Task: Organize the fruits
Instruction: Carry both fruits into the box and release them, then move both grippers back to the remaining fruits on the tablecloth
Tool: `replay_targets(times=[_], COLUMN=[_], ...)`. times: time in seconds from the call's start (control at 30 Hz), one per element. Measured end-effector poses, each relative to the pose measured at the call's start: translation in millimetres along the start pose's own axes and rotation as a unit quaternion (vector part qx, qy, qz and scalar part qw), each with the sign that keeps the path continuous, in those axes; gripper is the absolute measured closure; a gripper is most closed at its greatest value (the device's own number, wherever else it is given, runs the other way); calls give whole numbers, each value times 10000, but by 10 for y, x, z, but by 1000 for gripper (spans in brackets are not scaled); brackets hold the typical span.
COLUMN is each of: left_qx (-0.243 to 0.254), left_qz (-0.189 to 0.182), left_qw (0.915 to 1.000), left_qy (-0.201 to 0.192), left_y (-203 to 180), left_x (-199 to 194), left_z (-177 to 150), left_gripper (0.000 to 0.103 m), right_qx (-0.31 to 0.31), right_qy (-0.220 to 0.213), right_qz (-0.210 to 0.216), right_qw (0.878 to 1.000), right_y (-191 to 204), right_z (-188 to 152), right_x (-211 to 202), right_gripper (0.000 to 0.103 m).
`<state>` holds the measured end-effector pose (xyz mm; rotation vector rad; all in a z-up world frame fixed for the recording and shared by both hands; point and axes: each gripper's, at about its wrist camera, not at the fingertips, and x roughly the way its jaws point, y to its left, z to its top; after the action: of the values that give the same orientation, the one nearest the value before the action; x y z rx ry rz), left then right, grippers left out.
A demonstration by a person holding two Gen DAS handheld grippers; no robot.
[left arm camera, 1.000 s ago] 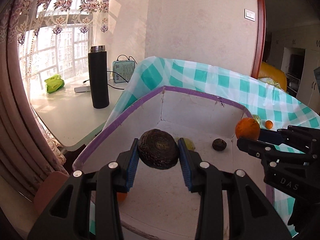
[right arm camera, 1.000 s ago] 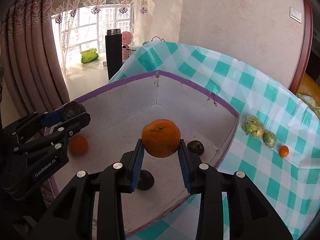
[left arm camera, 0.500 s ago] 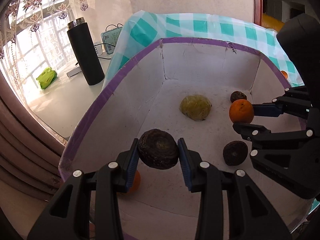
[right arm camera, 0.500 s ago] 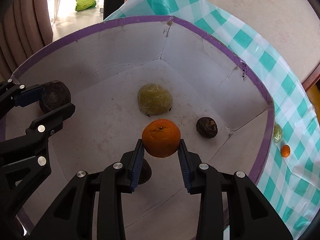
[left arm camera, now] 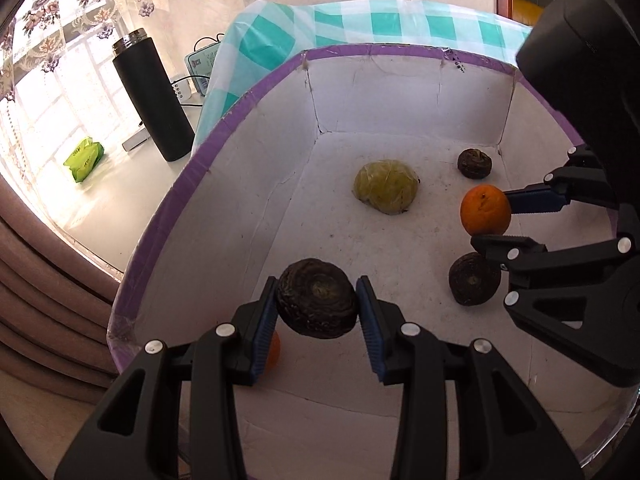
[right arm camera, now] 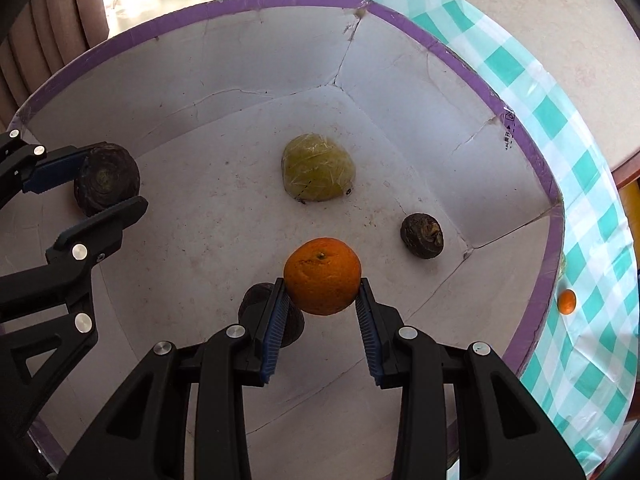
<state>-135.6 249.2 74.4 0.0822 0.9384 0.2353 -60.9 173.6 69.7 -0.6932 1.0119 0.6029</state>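
Observation:
My left gripper [left arm camera: 317, 310] is shut on a dark brown wrinkled fruit [left arm camera: 317, 303] and holds it inside the white box with a purple rim [left arm camera: 208, 160]. It also shows in the right wrist view [right arm camera: 106, 184]. My right gripper [right arm camera: 322, 300] is shut on an orange [right arm camera: 322, 276], held above the box floor; it shows in the left wrist view [left arm camera: 485, 209] too. On the floor lie a wrapped yellow-green fruit [right arm camera: 318, 173], two dark fruits [right arm camera: 422, 236] [left arm camera: 474, 283] and a small orange [left arm camera: 273, 350] partly hidden behind my left fingers.
The box stands on a teal checked tablecloth [right arm camera: 592, 184]. A small orange [right arm camera: 567, 302] lies on the cloth right of the box. A black flask [left arm camera: 154, 98], a green packet [left arm camera: 84, 159] and a small device stand on the side table by the window.
Both grippers have moved further down into the box with their fruits, and both views have tilted down toward the box floor.

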Motion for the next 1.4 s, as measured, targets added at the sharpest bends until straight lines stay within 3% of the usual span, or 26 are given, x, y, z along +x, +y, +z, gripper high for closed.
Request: replay_targets(times=[0.07,0.2,0.33,0.53,0.57,0.6,0.67,0.8,0.9,1.0,1.03,1.1,1.2,1.3,1.4], left_qx=[4,11,34,-75,-76,-92,-78,-335,-575,-725,-655,-338,335,792,608], left_qz=[14,-49,46,392,660,962,1462,1853,2054,1552,1152,328,-497,-1413,-2252], left_qw=[10000,9999,10000,9991,9977,9953,9890,9804,9695,9657,9660,9632,9520,9497,9521], left_qy=[32,96,73,-121,-113,-91,-218,-582,-1205,-1950,-2218,-2647,-3001,-2680,-1978], left_y=[-2,-15,-42,-58,-78,-102,-150,-214,-324,-623,-792,-1206,-1932,-2557,-2926], left_x=[1,6,1,-37,-39,-49,-104,-340,-714,-1116,-1233,-1387,-1387,-1038,-447], left_z=[4,13,11,-4,-2,-2,10,135,299,451,484,556,621,706,752], left_gripper=[59,43,37,36,17,2,2,2,2,2,2,2,2,2,2], right_qx=[20,136,243,623,646,656,701,958,1399,2079,2346,2879,3702,4045,4381], right_qy=[29,-76,-218,-1112,-1305,-1508,-1968,-2572,-3258,-3630,-3625,-3292,-2878,-2193,-1713], right_qz=[118,235,214,218,322,304,133,345,436,313,231,-17,-314,-627,-826], right_qw=[9999,9996,9992,9916,9888,9859,9779,9610,9340,9078,9017,8993,8827,8856,8786], right_y=[-4,-14,-37,-111,-132,-128,-143,-330,-702,-1256,-1479,-1952,-2584,-3032,-3353], right_z=[10,5,-4,-119,-153,-182,-244,-329,-525,-827,-945,-1162,-1634,-2013,-2368], right_x=[-9,-62,-95,-269,-310,-363,-484,-674,-936,-1029,-991,-793,-457,-60,262], right_gripper=[67,52,51,48,44,31,14,15,15,15,15,15,14,14,14])
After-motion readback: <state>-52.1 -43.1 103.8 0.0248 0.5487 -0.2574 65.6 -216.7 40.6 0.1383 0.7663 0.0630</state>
